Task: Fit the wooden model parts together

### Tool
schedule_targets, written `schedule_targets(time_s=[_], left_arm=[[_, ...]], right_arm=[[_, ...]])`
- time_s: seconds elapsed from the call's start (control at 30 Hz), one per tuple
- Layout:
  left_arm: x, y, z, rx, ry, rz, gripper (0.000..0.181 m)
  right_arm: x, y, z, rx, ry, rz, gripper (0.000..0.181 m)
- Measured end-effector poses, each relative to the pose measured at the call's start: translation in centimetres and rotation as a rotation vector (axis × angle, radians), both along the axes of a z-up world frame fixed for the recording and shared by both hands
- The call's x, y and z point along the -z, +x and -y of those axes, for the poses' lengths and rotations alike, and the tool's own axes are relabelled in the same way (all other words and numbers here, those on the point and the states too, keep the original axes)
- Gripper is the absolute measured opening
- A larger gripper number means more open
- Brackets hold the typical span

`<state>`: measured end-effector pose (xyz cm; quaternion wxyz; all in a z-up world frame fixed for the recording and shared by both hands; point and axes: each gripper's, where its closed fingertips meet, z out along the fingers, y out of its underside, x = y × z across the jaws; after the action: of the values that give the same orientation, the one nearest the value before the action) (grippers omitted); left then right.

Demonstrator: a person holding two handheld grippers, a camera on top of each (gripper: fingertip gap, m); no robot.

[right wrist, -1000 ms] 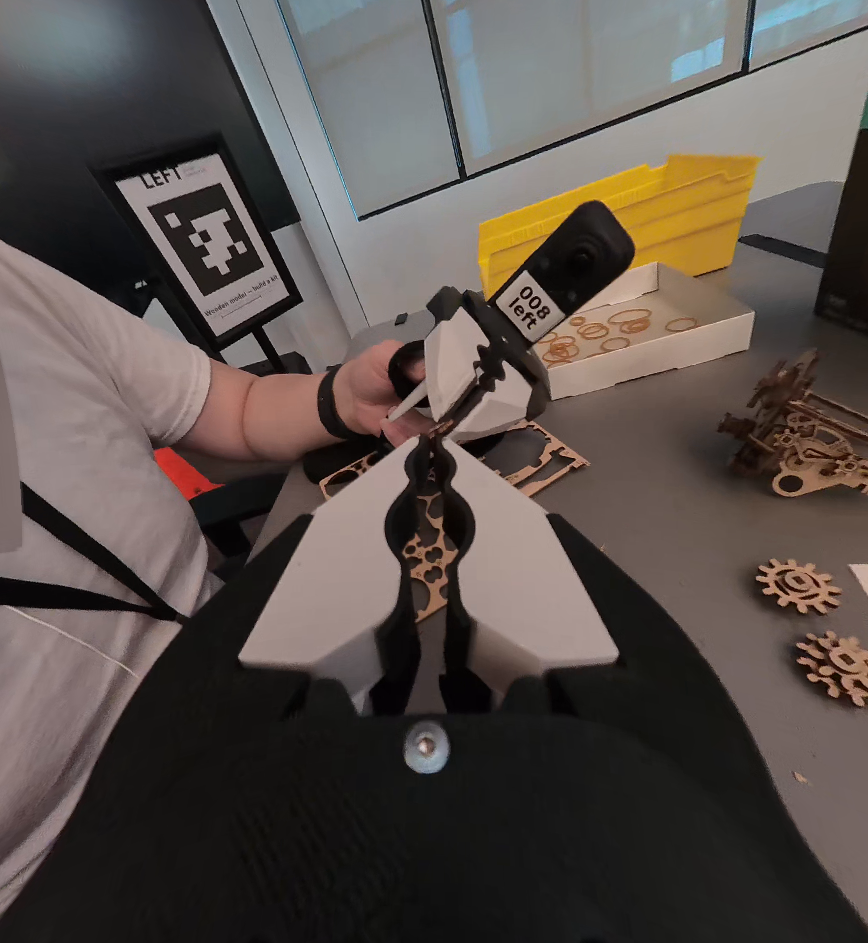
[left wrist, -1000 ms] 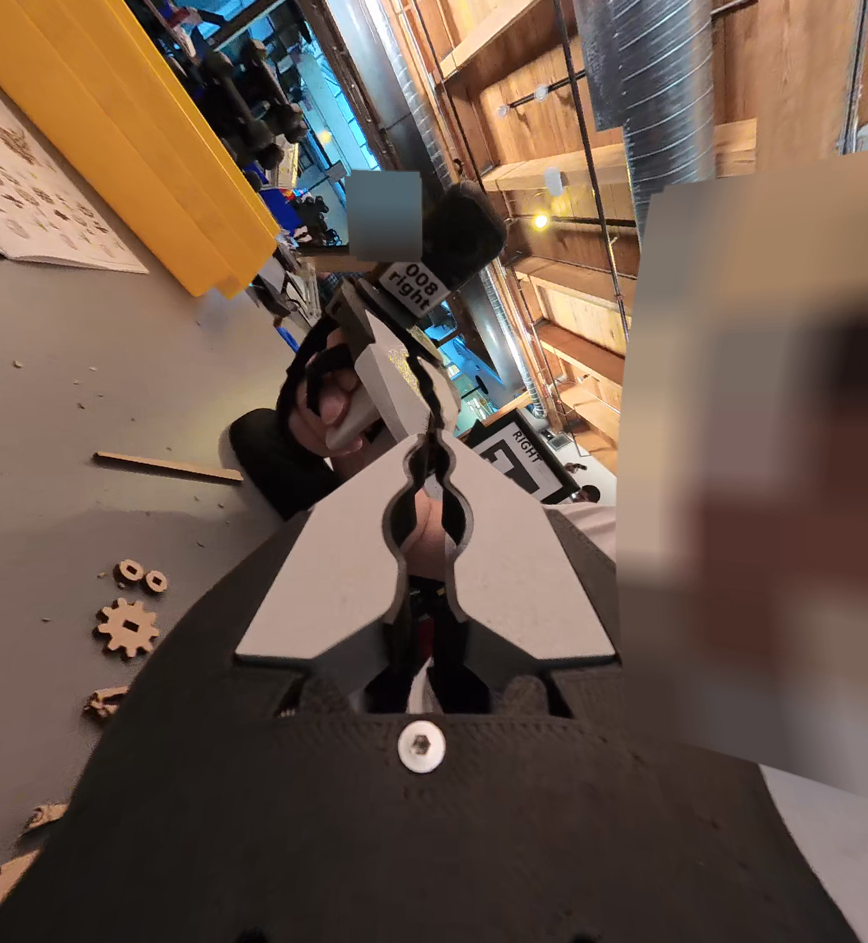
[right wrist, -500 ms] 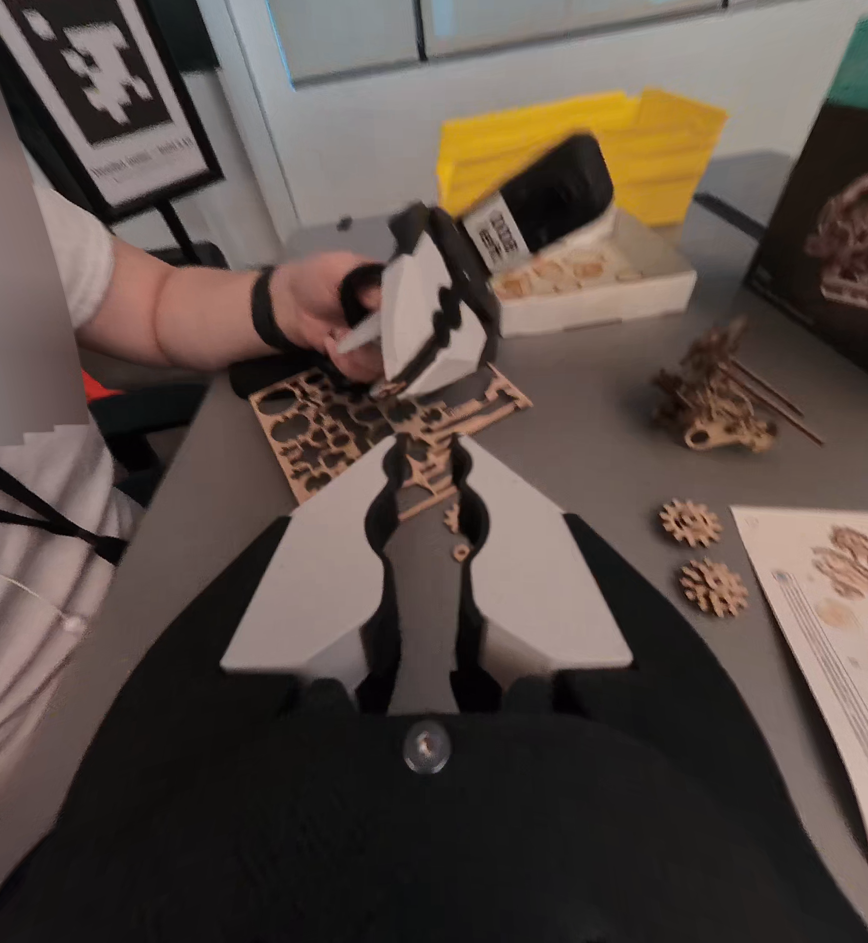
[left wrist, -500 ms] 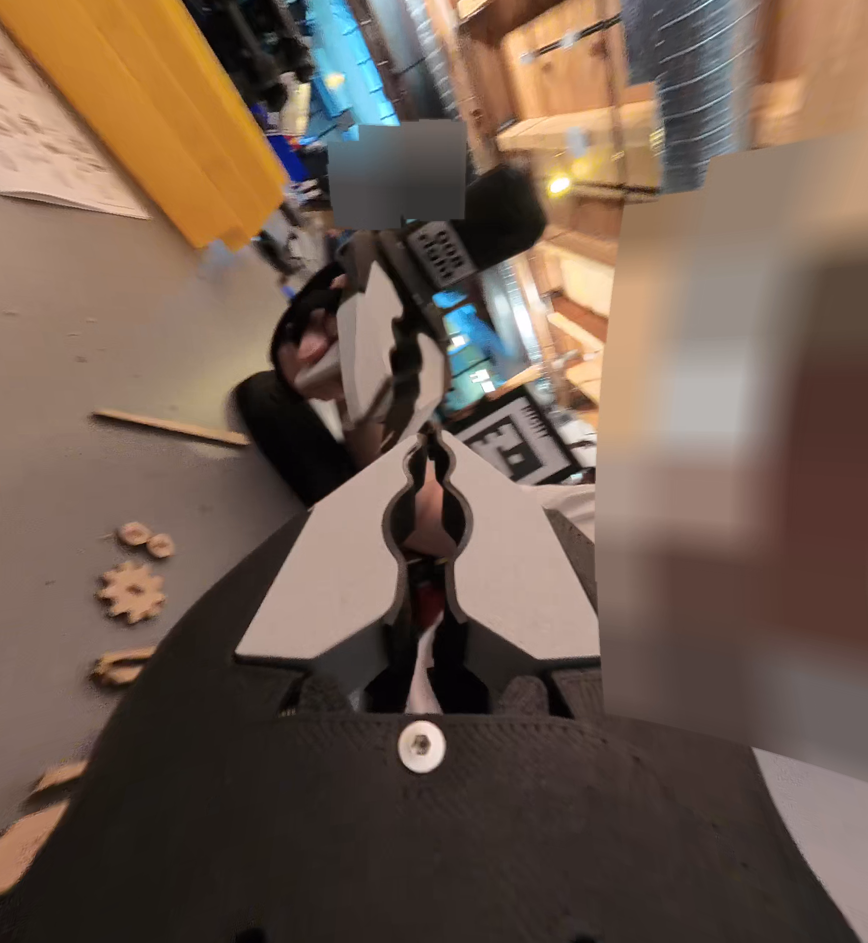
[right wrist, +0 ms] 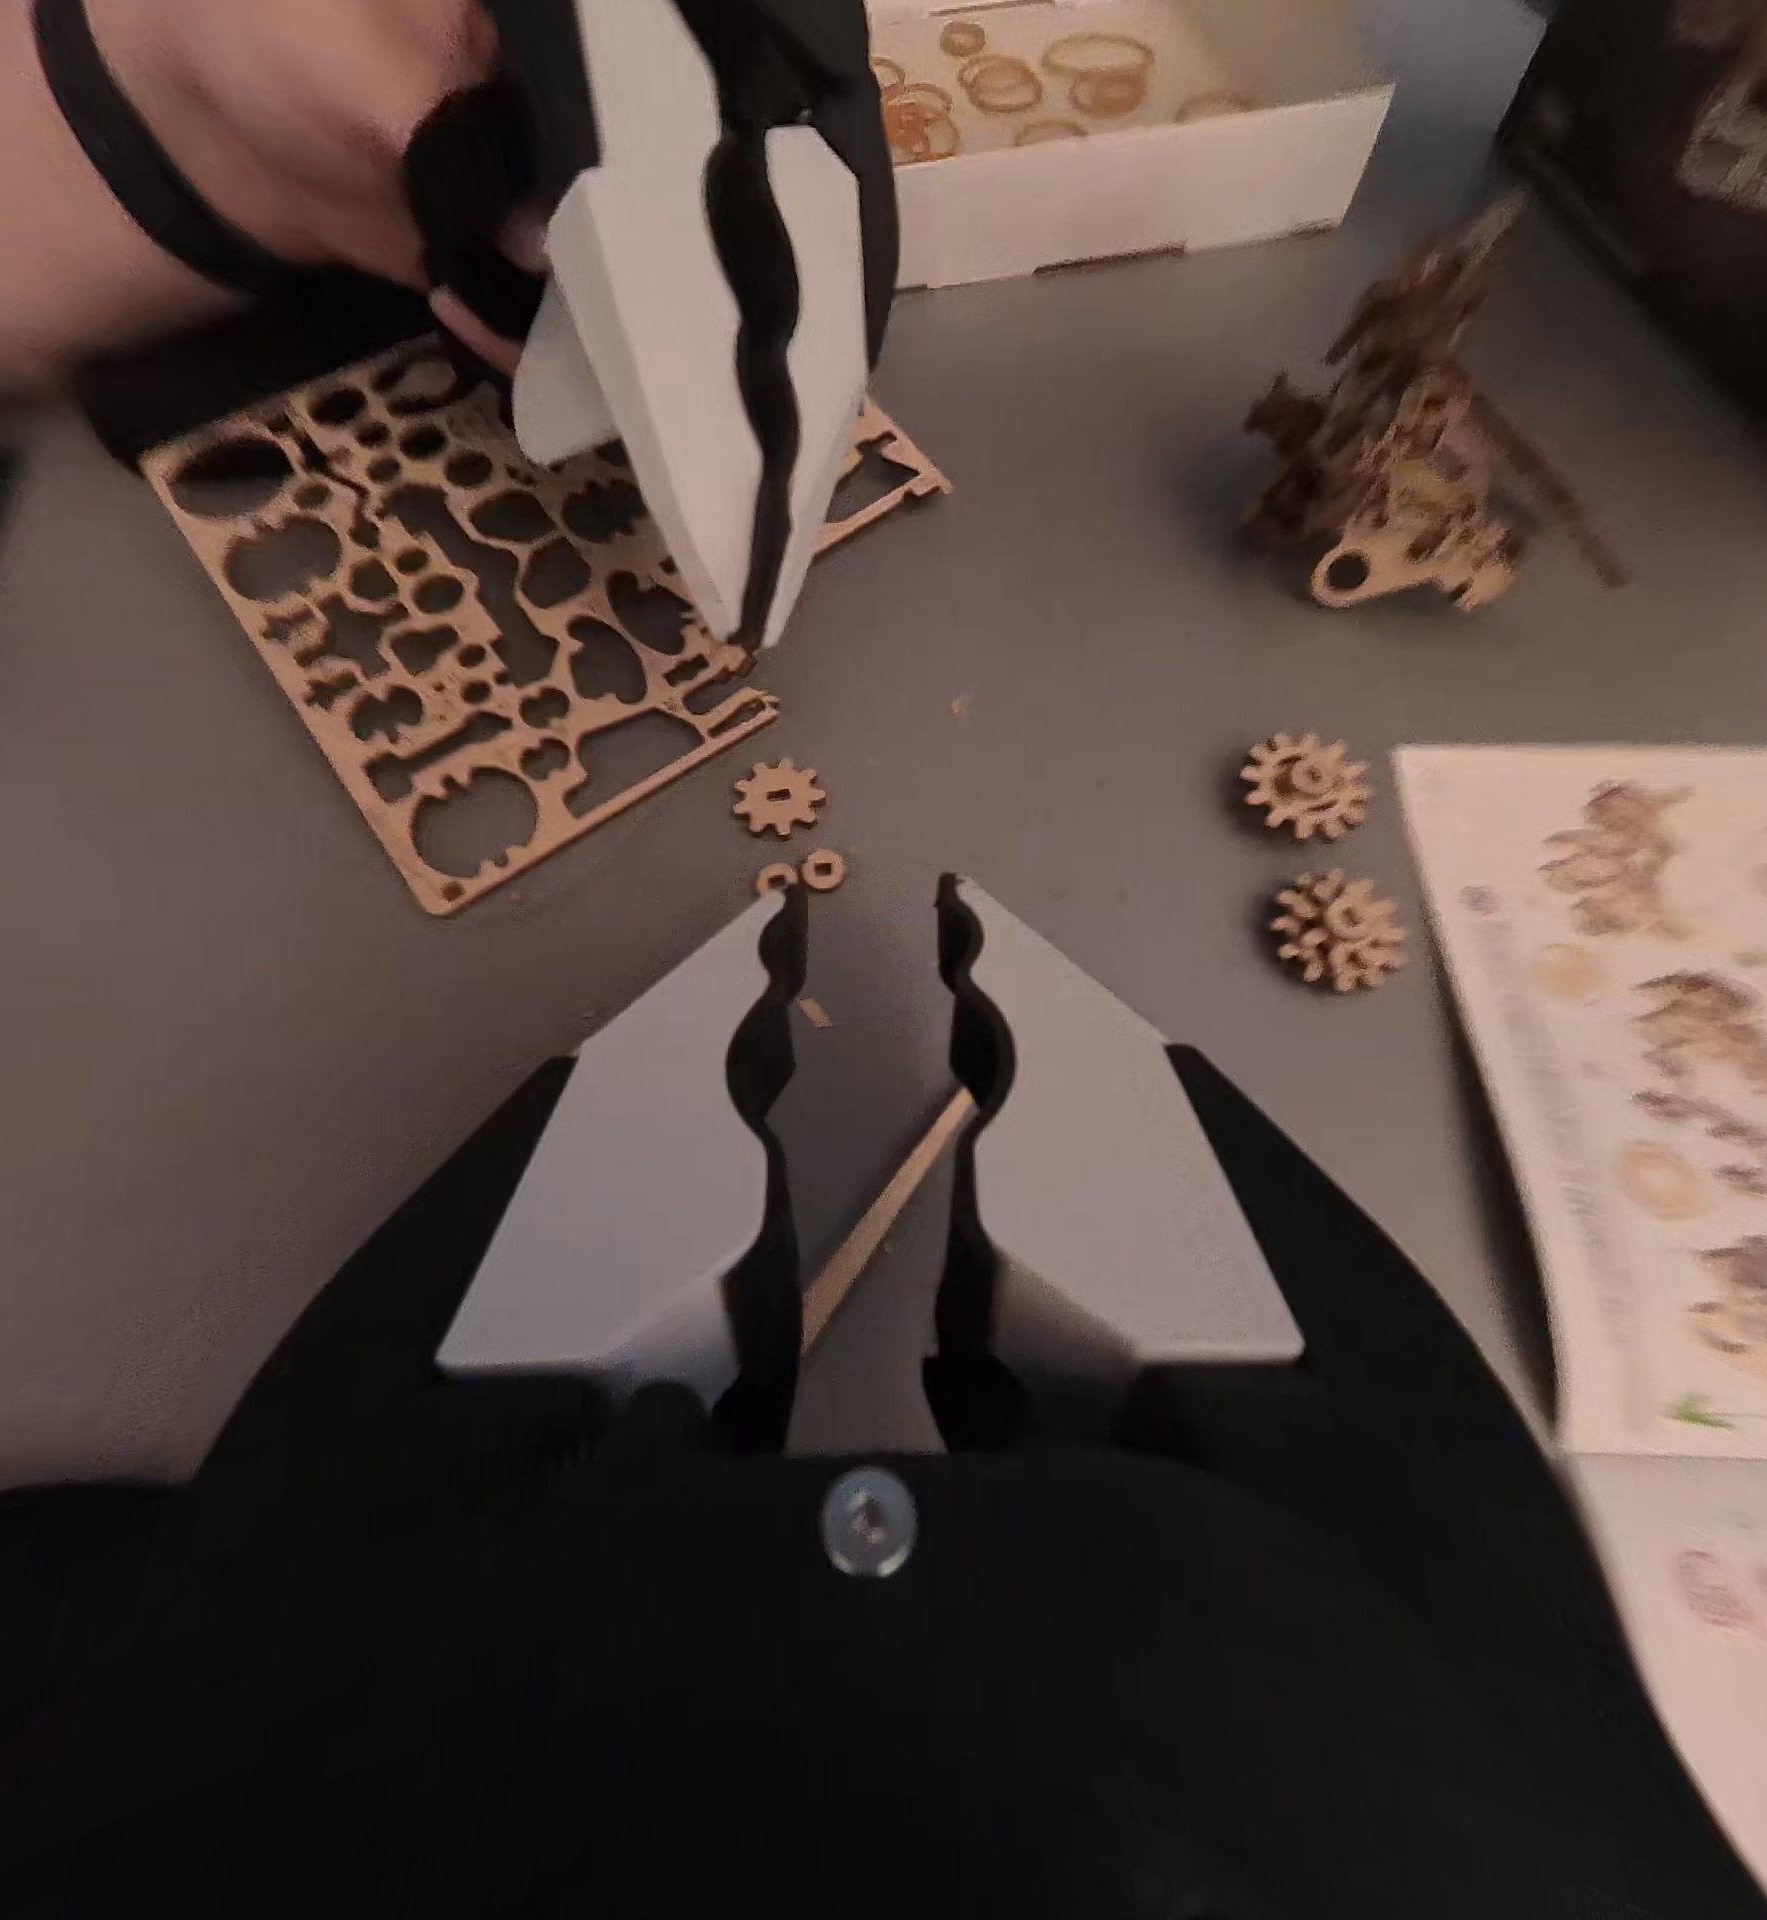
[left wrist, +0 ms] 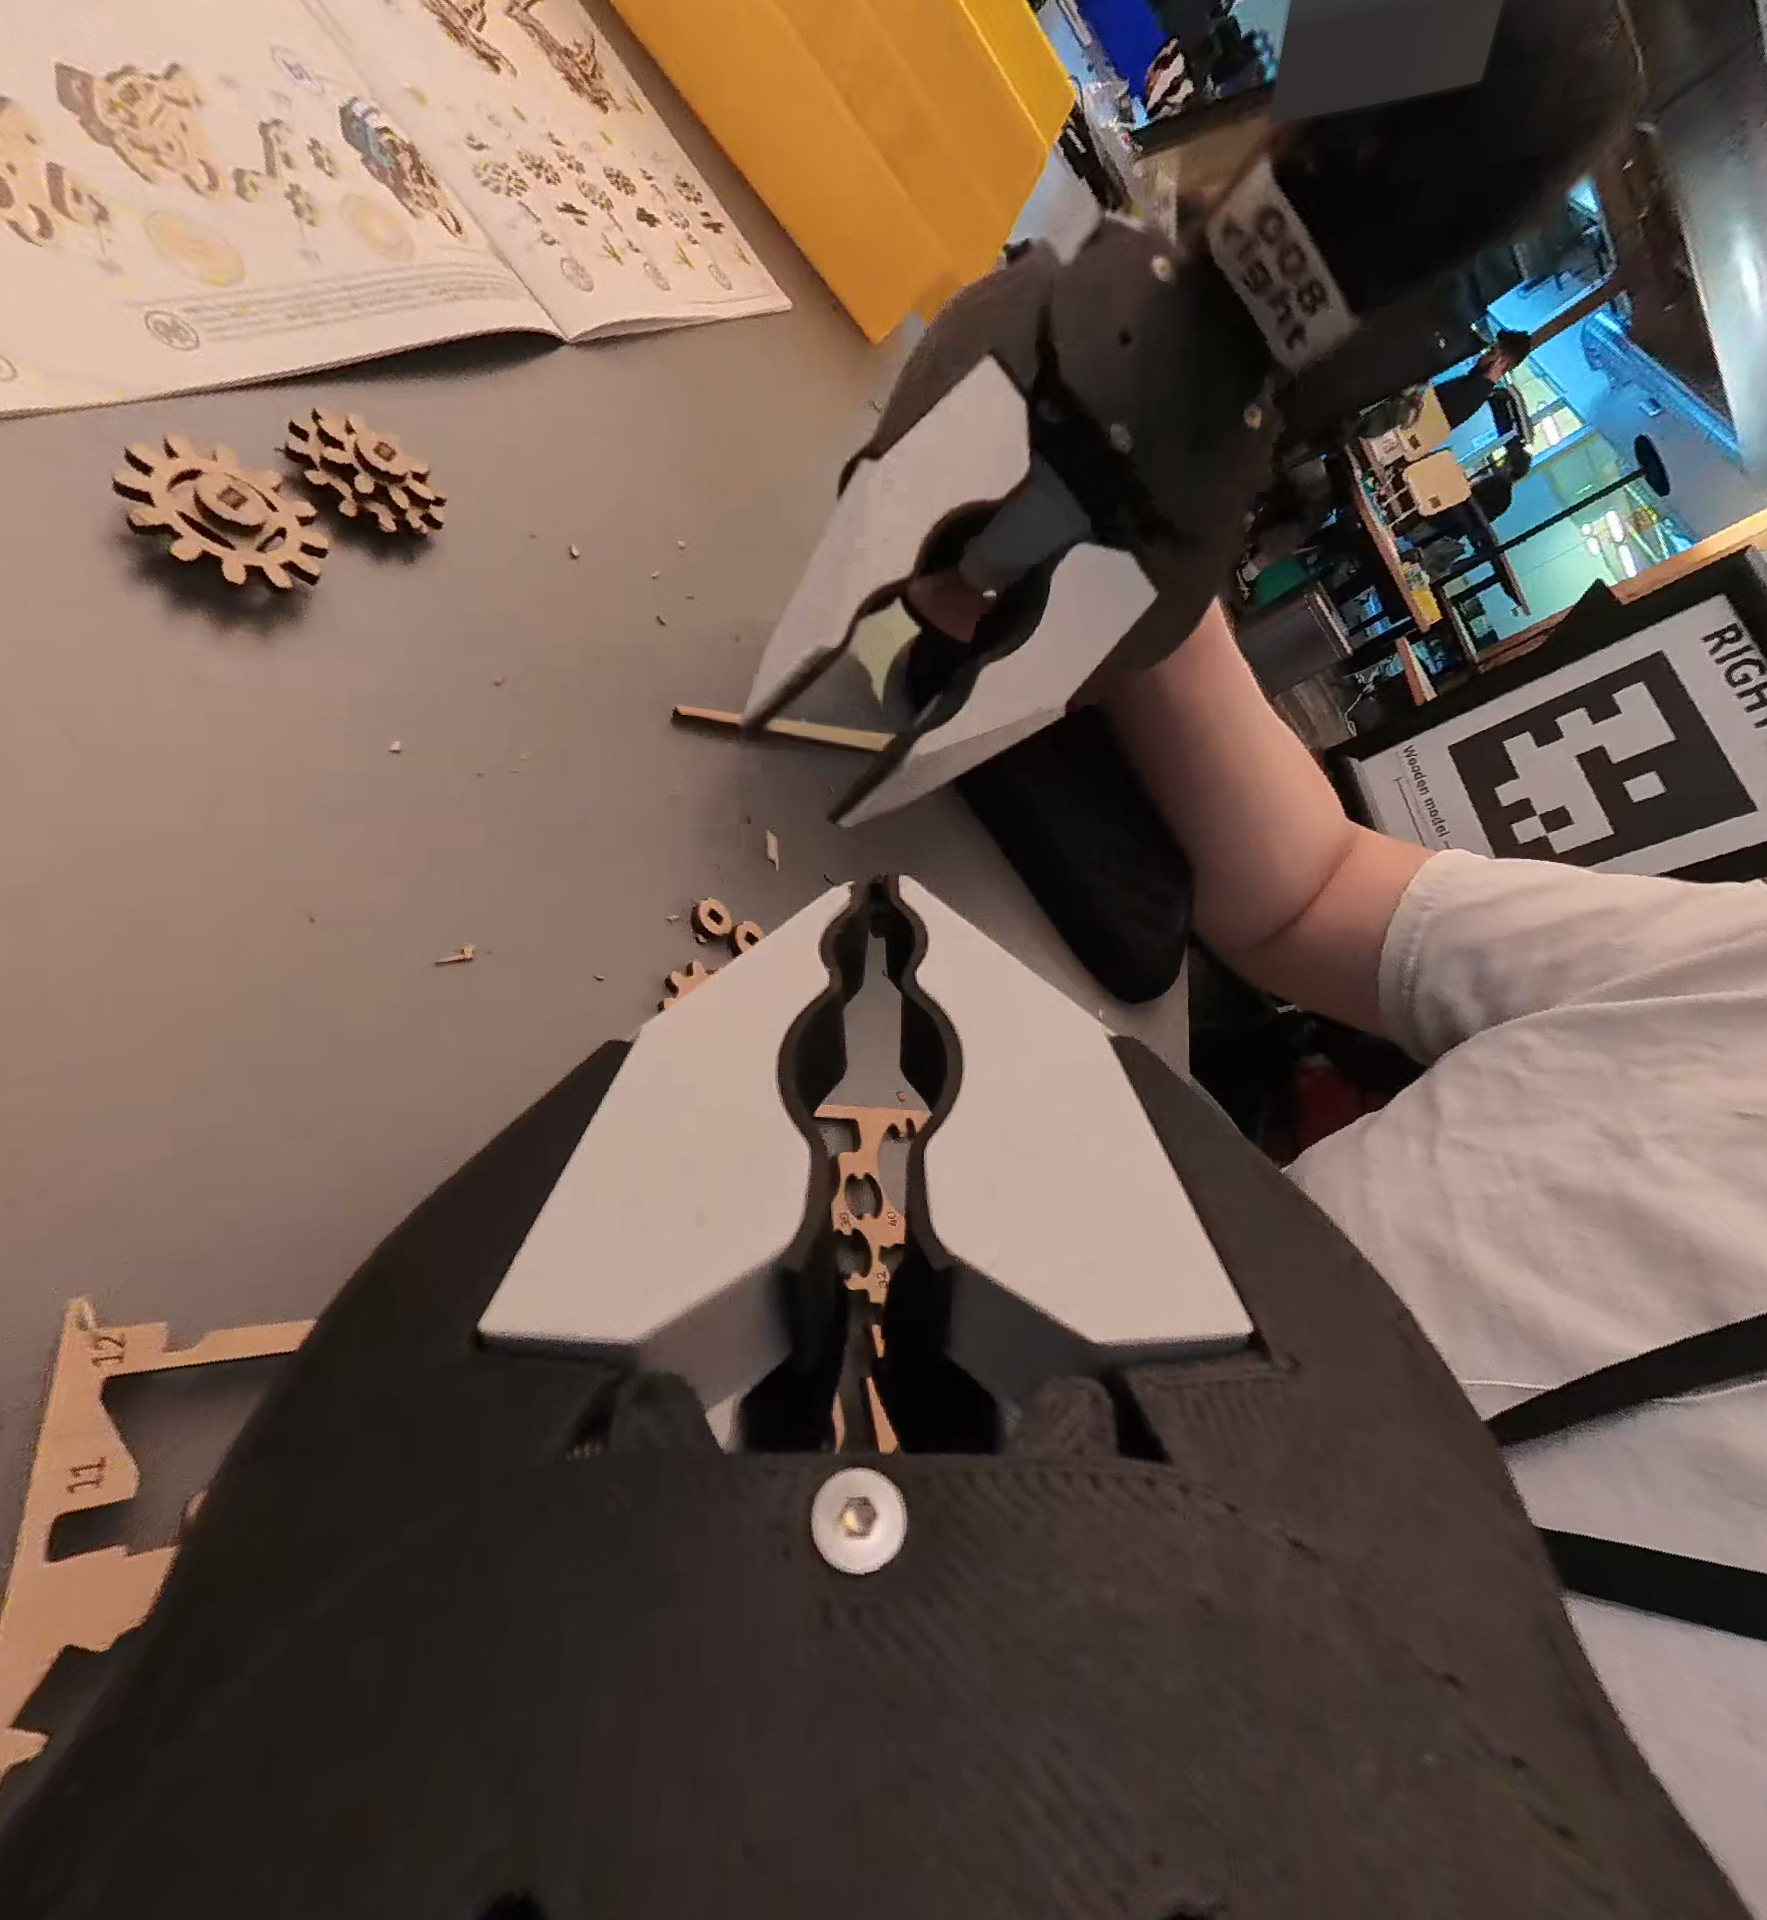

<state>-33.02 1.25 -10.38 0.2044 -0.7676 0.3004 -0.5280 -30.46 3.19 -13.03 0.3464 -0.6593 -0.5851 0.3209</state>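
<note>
The left gripper [right wrist: 749, 623] is clenched, its jaws pressed together with nothing clearly seen between them, its tips down at the near corner of the flat punched-out plywood sheet [right wrist: 463, 623] lying on the grey desk [right wrist: 183, 1039]. The right gripper [right wrist: 871, 894] is released, its jaws spread over bare desk, with a thin wooden stick [right wrist: 889, 1210] lying on the desk beneath the gap.

Taking the plywood sheet as landmark: a small flat wooden gear [right wrist: 779, 797] lies just beside its near corner, and two tiny wooden rings [right wrist: 801, 875] sit just past that gear, near the right gripper's left jaw tip. Two thicker stacked wooden gears [right wrist: 1305, 784] [right wrist: 1338, 932] lie well to the sheet's right, next to the open printed instruction booklet [right wrist: 1637, 1091]. A partly built wooden model [right wrist: 1388, 509] stands farther right of the sheet. Behind the sheet sits a white cardboard tray [right wrist: 1170, 208] holding thin wooden rings. A yellow plastic bin [left wrist: 858, 135] stands beyond the booklet.
</note>
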Motion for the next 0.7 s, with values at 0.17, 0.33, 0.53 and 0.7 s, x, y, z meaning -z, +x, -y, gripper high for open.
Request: schedule_targets(time_s=[0.17, 0.33, 0.53, 0.7], left_arm=[[0.3, 0.4, 0.5, 0.037, -0.025, -0.001, 0.001], [-0.1, 1.1, 1.5, 0.08, -0.048, 0.035, 0.001], [0.0, 1.4, 2.0, 0.105, -0.043, 0.031, 0.001], [-0.2, 1.5, 2.3, 0.128, -0.041, 0.046, 0.001]], right_arm=[[-3.6, -2.1, 2.3, -0.111, 0.155, -0.168, 0.014], [-2.9, -2.4, 3.7, -0.185, 0.281, -0.106, 0.013], [-2.6, -2.3, 4.0, -0.205, 0.245, -0.098, 0.004], [-2.8, -2.2, 4.4, -0.223, 0.225, -0.108, 0.004]])
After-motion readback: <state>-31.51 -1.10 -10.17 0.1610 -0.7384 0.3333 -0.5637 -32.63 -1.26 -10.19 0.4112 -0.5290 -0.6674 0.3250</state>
